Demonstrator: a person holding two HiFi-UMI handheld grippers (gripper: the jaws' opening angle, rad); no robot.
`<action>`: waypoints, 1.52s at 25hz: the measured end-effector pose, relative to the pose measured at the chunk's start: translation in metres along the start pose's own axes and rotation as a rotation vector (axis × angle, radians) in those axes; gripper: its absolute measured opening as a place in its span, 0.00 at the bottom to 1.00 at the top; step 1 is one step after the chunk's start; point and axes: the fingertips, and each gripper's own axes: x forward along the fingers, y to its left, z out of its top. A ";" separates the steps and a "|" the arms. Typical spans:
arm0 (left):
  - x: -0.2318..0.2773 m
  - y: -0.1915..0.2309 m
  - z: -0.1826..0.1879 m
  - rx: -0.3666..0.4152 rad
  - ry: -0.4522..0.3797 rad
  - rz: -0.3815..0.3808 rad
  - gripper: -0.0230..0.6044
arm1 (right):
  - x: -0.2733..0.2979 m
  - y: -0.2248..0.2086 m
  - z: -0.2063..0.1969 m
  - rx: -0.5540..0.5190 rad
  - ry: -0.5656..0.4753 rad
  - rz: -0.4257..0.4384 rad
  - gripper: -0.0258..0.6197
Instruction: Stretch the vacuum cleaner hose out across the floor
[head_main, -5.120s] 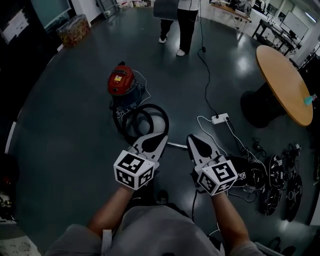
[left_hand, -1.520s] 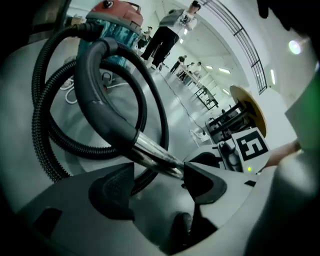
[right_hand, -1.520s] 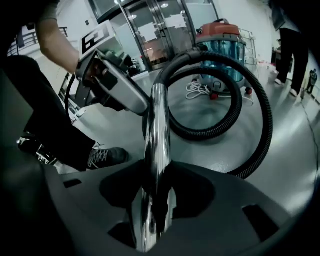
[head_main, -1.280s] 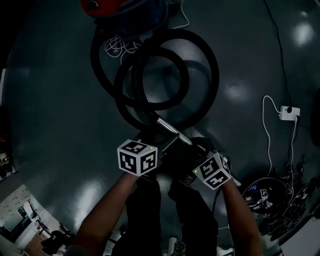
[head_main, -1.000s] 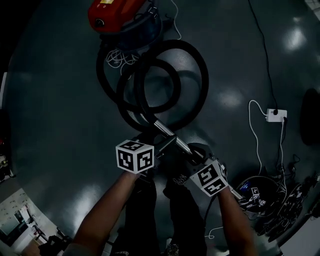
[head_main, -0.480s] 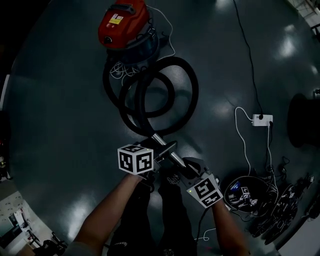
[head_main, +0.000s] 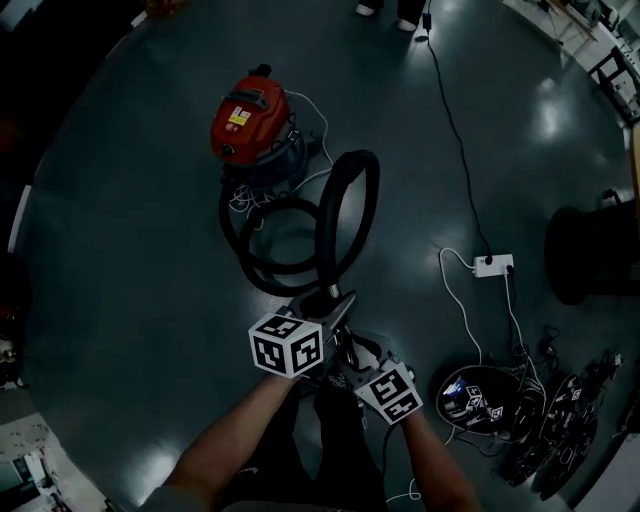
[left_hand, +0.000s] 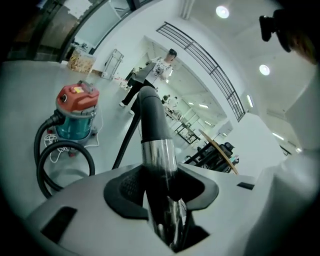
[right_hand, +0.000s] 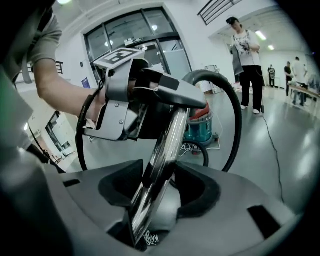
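Hose (left_hand: 151, 110) is looped beside the vacuum (head_main: 250, 115); my left gripper (left_hand: 162, 185) just tightened and my right gripper (right_hand: 155, 195) just eased, both pinching its metal tube (right_hand: 166, 150), so next I back away.

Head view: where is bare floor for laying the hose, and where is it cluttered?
Widest bare floor lies left of the vacuum cleaner and hose coils. A narrower strip runs between the coils and the black cable. Crowded: lower right, from power strip to gear pile.

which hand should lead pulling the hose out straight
Probably the left gripper: its jaws have just been closing on the metal tube beside the black hose cuff, nearer the vacuum; the right gripper holds the tube's tail end.
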 end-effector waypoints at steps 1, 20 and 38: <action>-0.004 -0.013 0.011 0.026 -0.006 -0.007 0.31 | -0.007 0.002 0.011 0.006 -0.022 -0.014 0.33; -0.150 -0.121 0.093 0.739 -0.003 -0.283 0.30 | -0.166 0.097 0.158 -0.285 -0.094 -0.468 0.36; -0.345 -0.114 -0.008 1.076 0.301 -0.542 0.30 | -0.123 0.245 0.221 -1.027 0.556 -0.295 0.42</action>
